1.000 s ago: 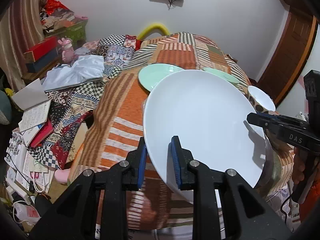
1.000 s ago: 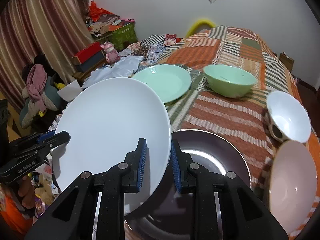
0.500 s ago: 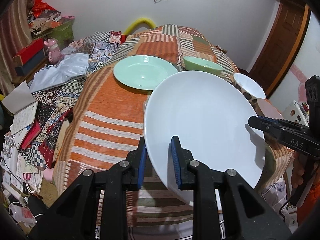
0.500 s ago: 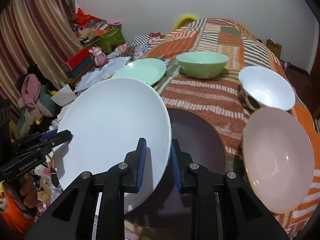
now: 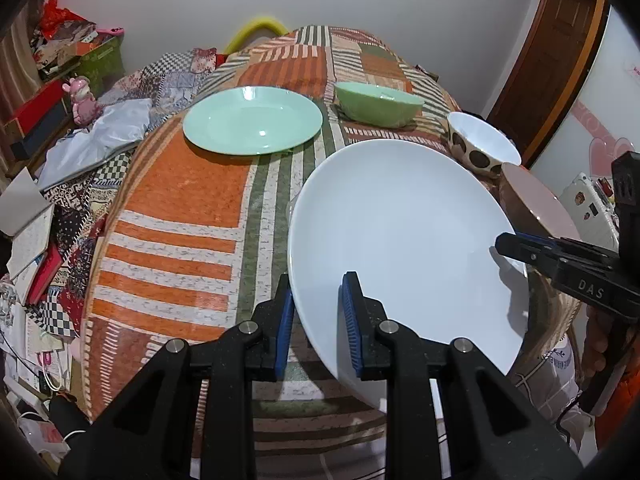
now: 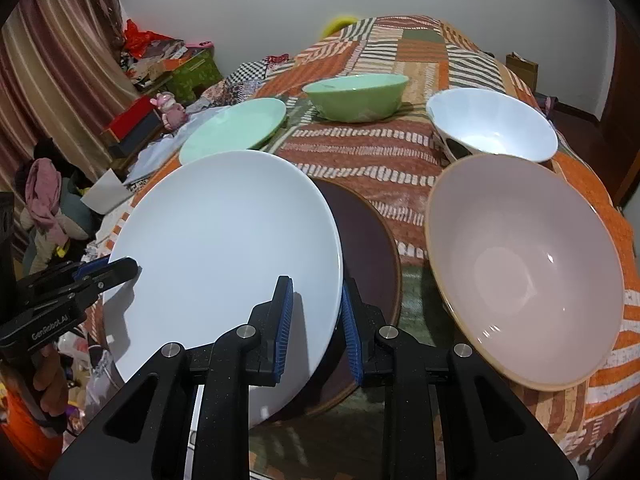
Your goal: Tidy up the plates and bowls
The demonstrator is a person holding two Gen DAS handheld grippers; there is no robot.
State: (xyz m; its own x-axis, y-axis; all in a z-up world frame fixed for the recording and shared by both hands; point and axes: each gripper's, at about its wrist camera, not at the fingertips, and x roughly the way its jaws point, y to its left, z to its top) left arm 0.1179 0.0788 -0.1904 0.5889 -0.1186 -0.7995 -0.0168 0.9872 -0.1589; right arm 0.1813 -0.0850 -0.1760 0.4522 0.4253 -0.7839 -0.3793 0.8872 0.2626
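Both grippers grip a large white plate (image 5: 404,232), also in the right wrist view (image 6: 224,248). My left gripper (image 5: 318,316) is shut on its near-left rim. My right gripper (image 6: 314,320) is shut on its right rim. The plate is held tilted above a dark brown plate (image 6: 368,248) near the table's front edge. A mint green plate (image 5: 252,120) and a green bowl (image 5: 378,104) sit farther back. A white spotted bowl (image 6: 492,124) and a pink bowl (image 6: 524,268) sit at the right.
The round table (image 5: 172,216) has an orange striped patchwork cloth. At the left are clutter, books (image 5: 28,240) and a pink toy (image 5: 82,100) on lower surfaces. A brown door (image 5: 552,60) stands at the right.
Both grippers and the white plate have sunk lower toward the table and the dark plate; the view has tilted so more of the far dishes shows. Both grips are unchanged.
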